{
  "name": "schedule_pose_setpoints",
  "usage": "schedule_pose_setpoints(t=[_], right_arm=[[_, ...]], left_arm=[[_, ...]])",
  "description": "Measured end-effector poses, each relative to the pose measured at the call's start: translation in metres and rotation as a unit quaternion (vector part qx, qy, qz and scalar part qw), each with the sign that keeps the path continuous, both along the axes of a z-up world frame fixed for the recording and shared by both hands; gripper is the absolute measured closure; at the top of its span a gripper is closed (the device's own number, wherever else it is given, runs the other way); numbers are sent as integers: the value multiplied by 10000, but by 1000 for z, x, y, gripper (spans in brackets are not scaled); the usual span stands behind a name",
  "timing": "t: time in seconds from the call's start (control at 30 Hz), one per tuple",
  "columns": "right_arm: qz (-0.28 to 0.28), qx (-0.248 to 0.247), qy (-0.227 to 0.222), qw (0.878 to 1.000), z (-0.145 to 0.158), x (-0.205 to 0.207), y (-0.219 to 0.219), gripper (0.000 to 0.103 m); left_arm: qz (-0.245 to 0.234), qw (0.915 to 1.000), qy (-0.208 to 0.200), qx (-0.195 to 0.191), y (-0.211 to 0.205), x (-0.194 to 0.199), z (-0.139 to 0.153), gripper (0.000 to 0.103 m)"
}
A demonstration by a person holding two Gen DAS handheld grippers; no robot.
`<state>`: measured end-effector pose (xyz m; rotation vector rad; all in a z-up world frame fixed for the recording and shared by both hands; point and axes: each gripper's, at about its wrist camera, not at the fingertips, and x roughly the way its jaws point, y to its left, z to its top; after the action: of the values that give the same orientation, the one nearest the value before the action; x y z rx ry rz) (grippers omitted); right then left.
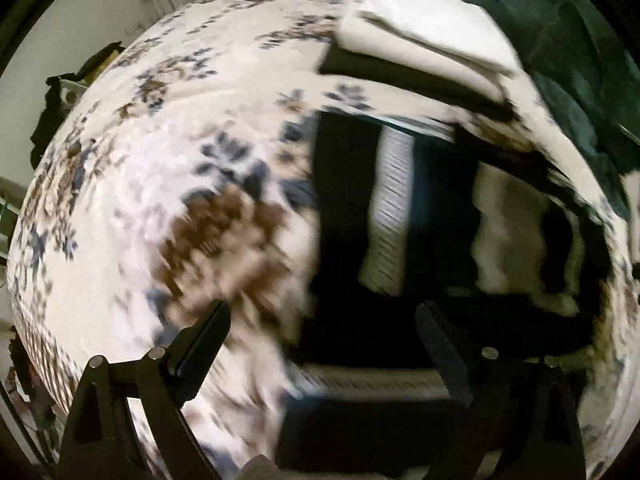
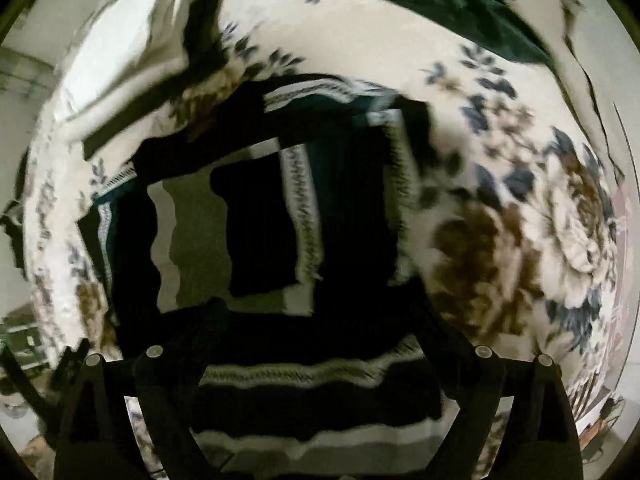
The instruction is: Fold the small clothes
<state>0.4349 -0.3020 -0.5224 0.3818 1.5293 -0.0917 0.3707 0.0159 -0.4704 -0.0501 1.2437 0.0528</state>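
Observation:
A black knitted garment (image 1: 348, 208) with white patterned stripes lies spread on a floral bedspread (image 1: 160, 140). My left gripper (image 1: 324, 320) hangs above the garment's left edge, pointing down. It is open, with its left finger (image 1: 204, 340) over the bedspread and nothing between the jaws. In the right wrist view the same garment (image 2: 260, 220) fills the middle. My right gripper (image 2: 324, 324) stands open and wide above its near part, holding nothing. Both views are blurred.
A folded white cloth (image 1: 420, 36) rests on a dark folded piece at the back of the bed, also visible as the white cloth (image 2: 120, 60). A dark green blanket (image 1: 560, 40) lies bunched beyond it. Bare bedspread (image 2: 500, 160) stretches beside the garment.

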Motion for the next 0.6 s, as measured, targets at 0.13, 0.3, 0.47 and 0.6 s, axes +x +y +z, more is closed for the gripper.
schedule_pose_setpoints(t=[0.13,0.3,0.47,0.6], right_arm=[[208,429,161,9987,5,-34,-64,9],[739,475,315,9956,-4,-61,-139,22],[1100,484,376,9920,-21,-60,-191,48],[1044,761,299,9912,-39,-43,-212,48]], left_arm=[[-281,9988,405,-34,-69,-55,2,8],[-528,9915,1178,-159,-179,-146,-23,8],[-931,9798,1713,-438,-287,-199,-53,8],[-1353,9734,1847,-106,-348,-223,-87,8]])
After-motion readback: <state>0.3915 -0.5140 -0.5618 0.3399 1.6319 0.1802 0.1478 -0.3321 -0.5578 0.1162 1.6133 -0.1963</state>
